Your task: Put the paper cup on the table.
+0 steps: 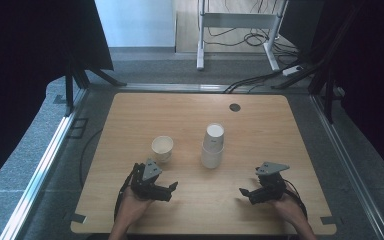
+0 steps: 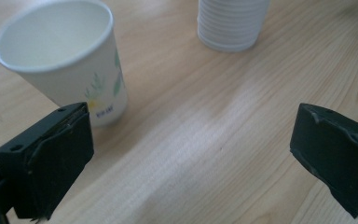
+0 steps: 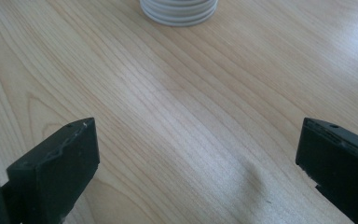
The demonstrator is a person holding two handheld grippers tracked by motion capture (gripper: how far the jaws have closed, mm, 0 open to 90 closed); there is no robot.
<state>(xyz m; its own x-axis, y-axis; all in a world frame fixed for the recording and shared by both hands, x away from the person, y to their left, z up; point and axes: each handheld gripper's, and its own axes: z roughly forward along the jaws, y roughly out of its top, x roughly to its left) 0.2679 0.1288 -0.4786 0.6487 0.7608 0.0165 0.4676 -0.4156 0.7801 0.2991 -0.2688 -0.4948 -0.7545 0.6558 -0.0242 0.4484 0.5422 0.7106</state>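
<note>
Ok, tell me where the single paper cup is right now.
In the high view the single paper cup stands upright left of centre on the table, left of the stack of cups and just beyond the open left gripper.

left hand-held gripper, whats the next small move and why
Probably ease the left hand-held gripper forward and toward the single paper cup. Its jaws stand wide open and empty, and the cup stands upright just beyond one jaw rather than between them, so it needs centring before closing. The cup stack stands apart.
</note>
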